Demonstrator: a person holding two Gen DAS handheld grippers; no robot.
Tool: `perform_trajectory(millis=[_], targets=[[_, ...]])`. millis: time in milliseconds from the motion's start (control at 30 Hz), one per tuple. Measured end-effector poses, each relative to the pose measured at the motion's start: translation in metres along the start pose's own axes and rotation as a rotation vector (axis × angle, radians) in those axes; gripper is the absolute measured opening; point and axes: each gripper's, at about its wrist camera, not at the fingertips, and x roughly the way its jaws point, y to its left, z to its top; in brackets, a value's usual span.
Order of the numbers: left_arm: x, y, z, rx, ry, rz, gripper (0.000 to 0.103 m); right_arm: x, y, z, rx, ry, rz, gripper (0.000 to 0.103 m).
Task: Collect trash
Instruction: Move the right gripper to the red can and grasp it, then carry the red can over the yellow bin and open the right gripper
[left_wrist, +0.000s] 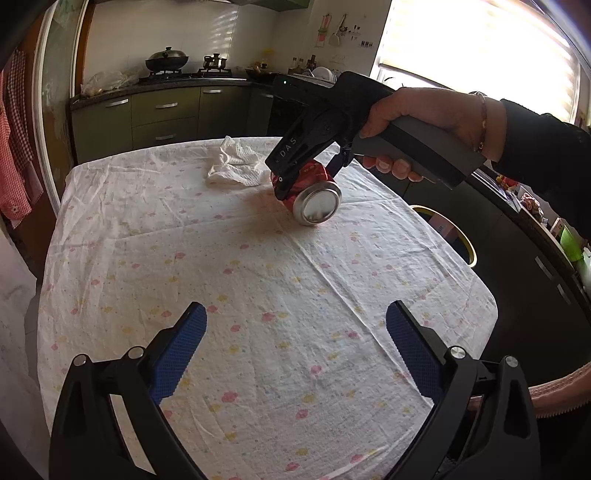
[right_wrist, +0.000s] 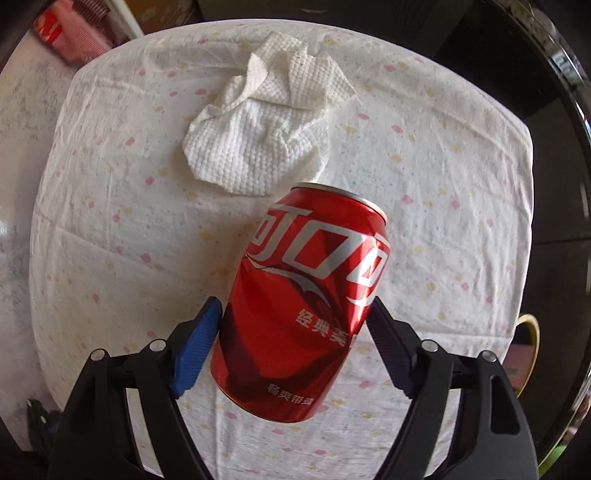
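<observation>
Listing what lies at my fingers on the desk (left_wrist: 110, 229):

Right gripper (right_wrist: 295, 332): points down over the red can (right_wrist: 306, 295); my hand (left_wrist: 424, 125) grips its grey handle.
Right fingers (right_wrist: 195, 350): spread wide, one on each side of the can; the blue pad sits just beside or against the can's side, and I cannot tell whether it presses.
Red can: dented, lying on its side on the flowered cloth, its lower half between my right fingers, its silver base (left_wrist: 319, 205) turned toward my left gripper.
Crumpled paper towel (right_wrist: 266, 129): white, on the cloth just beyond the can's top rim, ahead of my right fingertips, apart from them.
Left gripper (left_wrist: 295, 332): held above the near part of the desk, well short of the can.
Left fingers (left_wrist: 181, 354): wide apart, nothing between them but cloth.
Yellow-rimmed bin (left_wrist: 461, 236): off the desk's edge, beside my right fingers.
</observation>
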Motion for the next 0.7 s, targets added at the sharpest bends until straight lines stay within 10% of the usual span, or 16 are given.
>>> perform_trajectory(millis=[300,700], targets=[[0.005,-0.003,0.001,0.006,0.010,0.000,0.096,-0.010,-0.044,0.001,0.199,0.018,0.266,0.084],[0.009,-0.008,0.004,0.022,0.022,0.000,0.096,0.017,-0.041,-0.013,0.198,0.020,0.215,0.066]])
